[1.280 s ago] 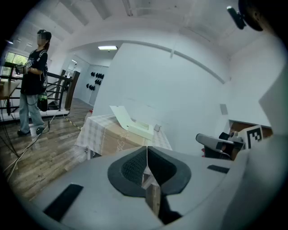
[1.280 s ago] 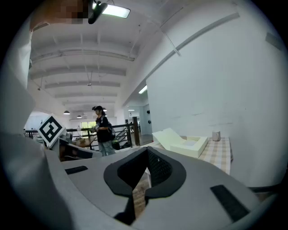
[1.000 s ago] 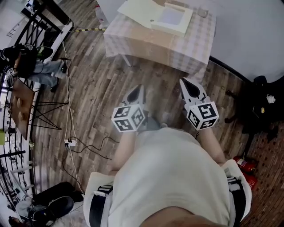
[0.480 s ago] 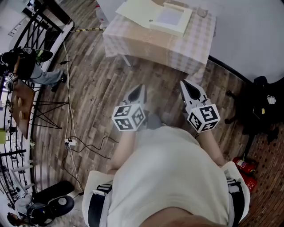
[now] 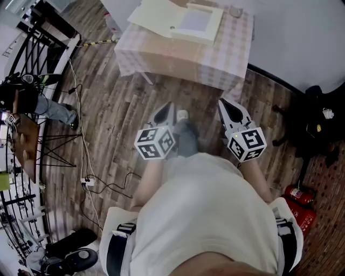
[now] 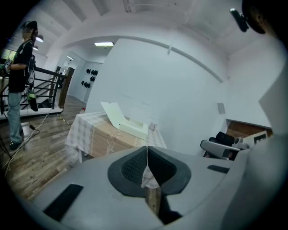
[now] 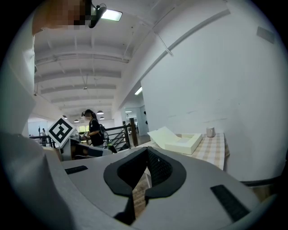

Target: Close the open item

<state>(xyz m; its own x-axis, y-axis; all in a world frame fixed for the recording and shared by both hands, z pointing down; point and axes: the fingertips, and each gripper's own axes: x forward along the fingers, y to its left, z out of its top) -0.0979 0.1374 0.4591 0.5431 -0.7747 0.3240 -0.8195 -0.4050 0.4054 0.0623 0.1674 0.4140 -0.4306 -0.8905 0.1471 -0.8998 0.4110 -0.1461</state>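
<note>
Floor (image 5: 135,108): wood planks. The person stands on it, well short of the surface, facing it.

Surface (image 5: 215,54): checked cloth over it, ahead of the person, with open floor between.

Box (image 5: 197,21): cream, shallow, sits toward the far side of the surface. It is open. Its lid (image 5: 153,16) is hinged back and leans out past the surface's left part.

Left gripper (image 6: 146,148): held low by the waist, well apart from the surface. Jaws pressed together, nothing between them.

Right gripper (image 7: 146,150): same height, also well short of the surface. Jaw tips meet and hold nothing; only floor shows through the gap below.

Cup (image 7: 210,132): small, on the surface near its far right corner, just beside the box.

Progress: nothing done yet on the closing. The lid is up and neither gripper is near it. Left to do, as I judge it: walk up to the surface, get a gripper behind the lid, swing it over and press it down onto the box.
</note>
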